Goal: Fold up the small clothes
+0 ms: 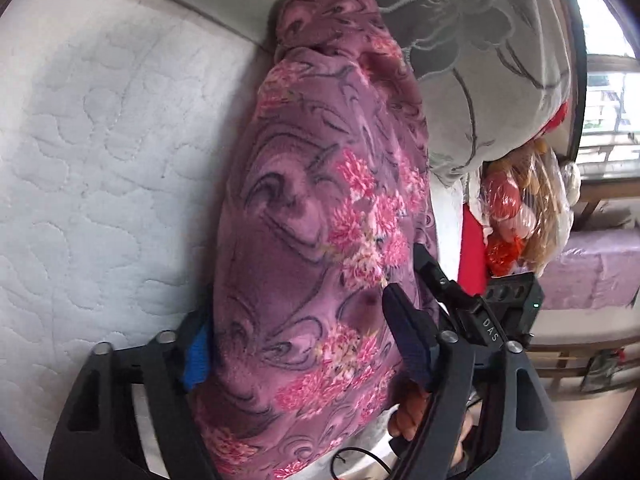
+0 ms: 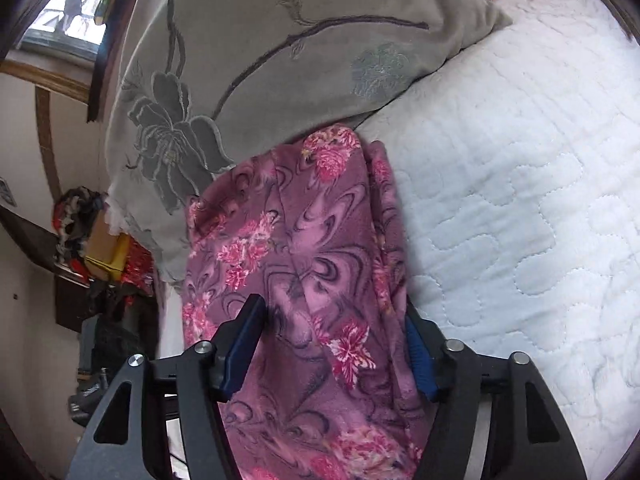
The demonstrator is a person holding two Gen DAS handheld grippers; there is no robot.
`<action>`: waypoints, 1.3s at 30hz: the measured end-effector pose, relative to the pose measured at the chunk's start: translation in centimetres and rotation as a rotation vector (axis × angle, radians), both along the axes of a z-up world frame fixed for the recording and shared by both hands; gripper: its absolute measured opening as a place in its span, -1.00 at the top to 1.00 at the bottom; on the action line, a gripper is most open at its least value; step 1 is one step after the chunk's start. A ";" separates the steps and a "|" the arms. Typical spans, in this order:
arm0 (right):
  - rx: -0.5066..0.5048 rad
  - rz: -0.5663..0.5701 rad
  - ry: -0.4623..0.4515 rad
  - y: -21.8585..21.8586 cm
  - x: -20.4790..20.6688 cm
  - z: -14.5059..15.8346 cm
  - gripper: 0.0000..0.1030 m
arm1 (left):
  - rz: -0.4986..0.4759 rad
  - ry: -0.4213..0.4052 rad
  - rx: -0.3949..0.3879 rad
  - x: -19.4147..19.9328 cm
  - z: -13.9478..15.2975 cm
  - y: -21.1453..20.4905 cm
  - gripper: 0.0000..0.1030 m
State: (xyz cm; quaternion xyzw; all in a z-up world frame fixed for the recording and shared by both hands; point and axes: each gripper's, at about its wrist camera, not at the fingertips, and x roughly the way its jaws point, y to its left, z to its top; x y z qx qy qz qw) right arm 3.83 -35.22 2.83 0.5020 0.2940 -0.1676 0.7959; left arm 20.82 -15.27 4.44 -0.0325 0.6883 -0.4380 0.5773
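Observation:
A purple fleece garment with pink flowers (image 1: 320,220) hangs bunched between my left gripper's (image 1: 300,336) two blue-padded fingers, over the white quilted mattress (image 1: 100,140). The jaws stand wide with the cloth filling the gap, so I cannot tell whether they pinch it. The other gripper's black body (image 1: 480,312) shows just right of the cloth. In the right wrist view the same garment (image 2: 304,264) runs between my right gripper's (image 2: 332,340) fingers in the same way, the jaws wide around it.
A grey pillow with an embroidered flower (image 2: 260,60) lies at the head of the mattress (image 2: 520,200), touching the garment's far end. A plastic bag of colourful items (image 1: 520,208) and a bench (image 1: 592,280) stand beside the bed. A shelf with clutter (image 2: 88,248) is on the wall.

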 end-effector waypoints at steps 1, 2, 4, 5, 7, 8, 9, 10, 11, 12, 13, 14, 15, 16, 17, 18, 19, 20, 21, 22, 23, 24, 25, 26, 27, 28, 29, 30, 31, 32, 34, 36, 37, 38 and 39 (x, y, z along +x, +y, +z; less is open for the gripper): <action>-0.014 0.005 0.002 0.3 -0.3 0.2 0.28 | -0.020 -0.041 0.010 -0.4 0.5 0.0 -0.01; -0.041 -0.001 0.008 0.5 -0.5 0.6 0.34 | -0.030 -0.061 0.009 -0.3 0.8 0.4 0.09; -0.095 -0.013 0.020 1.2 -0.7 1.5 0.50 | -0.046 -0.087 -0.010 -0.6 1.6 0.9 0.36; -0.103 -0.024 0.023 1.4 -0.7 1.9 0.52 | -0.046 -0.087 -0.017 -0.5 1.9 1.1 0.38; -0.118 -0.039 0.025 2.0 -0.9 2.9 0.54 | -0.041 -0.078 -0.029 -0.5 2.5 1.7 0.40; -0.123 -0.042 0.024 2.3 -1.2 3.4 0.55 | -0.039 -0.083 -0.031 -0.5 2.9 2.2 0.40; -0.126 -0.037 0.019 2.8 -1.4 4.0 0.55 | -0.040 -0.093 -0.033 -0.5 3.3 2.5 0.40; -0.133 -0.033 0.014 3.3 -1.3 4.6 0.56 | -0.042 -0.104 -0.038 -0.6 3.9 3.3 0.40; -0.139 -0.031 0.010 3.7 -1.4 5.0 0.56 | -0.040 -0.108 -0.039 -0.6 4.2 3.8 0.40; -0.144 -0.024 0.000 4.4 -1.3 5.7 0.56 | -0.037 -0.111 -0.040 -0.6 4.5 4.4 0.40; -0.143 -0.020 -0.007 4.8 -1.4 6.1 0.56 | -0.034 -0.120 -0.044 -0.5 5.1 5.4 0.40; -0.139 -0.016 -0.014 5.4 -1.2 6.5 0.56 | -0.032 -0.132 -0.045 -0.7 5.5 5.8 0.40; -0.138 -0.012 -0.018 6.1 -1.2 7.0 0.56 | -0.028 -0.143 -0.045 -0.7 5.9 6.5 0.40; -0.139 -0.006 -0.023 6.8 -0.9 7.4 0.56 | -0.022 -0.160 -0.044 -0.7 6.5 7.6 0.40; -0.137 0.002 -0.032 7.7 -0.6 7.8 0.56 | -0.020 -0.174 -0.042 -0.7 6.8 8.3 0.40; -0.134 0.006 -0.039 8.4 -0.5 8.0 0.56 | -0.016 -0.190 -0.035 -0.7 7.1 8.9 0.40; -0.127 0.010 -0.046 9.1 -0.4 8.1 0.56 | -0.010 -0.207 -0.026 -0.7 7.5 10.0 0.40; -0.118 0.014 -0.052 9.8 -0.2 8.1 0.56 | -0.006 -0.214 -0.021 -0.6 7.7 10.7 0.40; -0.110 0.021 -0.054 10.8 0.1 8.2 0.56 | -0.001 -0.221 -0.018 -0.7 7.9 11.2 0.40; -0.107 0.025 -0.054 11.4 0.2 8.3 0.56 | 0.008 -0.231 -0.014 -0.5 8.1 12.1 0.40; -0.103 0.033 -0.055 12.2 0.4 8.3 0.56 | 0.015 -0.239 -0.011 -0.4 8.3 12.9 0.40; -0.100 0.041 -0.057 13.0 0.6 8.3 0.56 | 0.021 -0.244 -0.009 -0.4 8.3 13.6 0.40; -0.097 0.047 -0.057 13.7 0.7 8.3 0.56 | 0.027 -0.249 -0.002 -0.2 8.3 14.4 0.40; -0.092 0.055 -0.057 14.5 0.9 8.1 0.56 | 0.029 -0.250 0.003 -0.2 8.2 14.7 0.40; -0.087 0.058 -0.056 15.1 1.1 7.9 0.56 | 0.032 -0.249 0.012 -0.2 7.9 15.3 0.40; -0.080 0.060 -0.053 15.5 1.2 7.7 0.56 | 0.034 -0.248 0.020 -0.1 7.7 15.7 0.40; -0.069 0.062 -0.047 16.1 1.4 7.4 0.56 | 0.037 -0.245 0.029 -0.1 7.3 16.2 0.40; -0.065 0.065 -0.040 16.5 1.6 7.1 0.56 | 0.038 -0.242 0.035 0.0 7.0 16.6 0.40; -0.063 0.067 -0.034 16.9 1.7 6.9 0.56 | 0.037 -0.239 0.041 0.0 6.5 17.0 0.39; -0.062 0.071 -0.025 17.2 1.8 6.5 0.56 | 0.033 -0.235 0.050 -0.1 5.9 17.4 0.39; -0.067 0.085 0.014 18.0 2.0 5.4 0.55 | 0.028 -0.204 0.094 0.2 3.8 18.1 0.36; -0.065 0.107 0.104 18.4 2.4 3.7 0.52 | 0.026 -0.167 0.128 0.5 2.2 19.0 0.30; -0.067 0.118 0.148 18.5 2.5 2.9 0.49 | 0.024 -0.150 0.119 0.7 1.6 19.6 0.29; -0.068 0.120 0.157 18.6 2.3 2.6 0.43 | 0.022 -0.146 0.089 0.9 1.7 20.1 0.29; -0.061 0.121 0.141 18.4 2.0 2.7 0.35 | 0.016 -0.153 0.066 1.1 2.1 20.4 0.29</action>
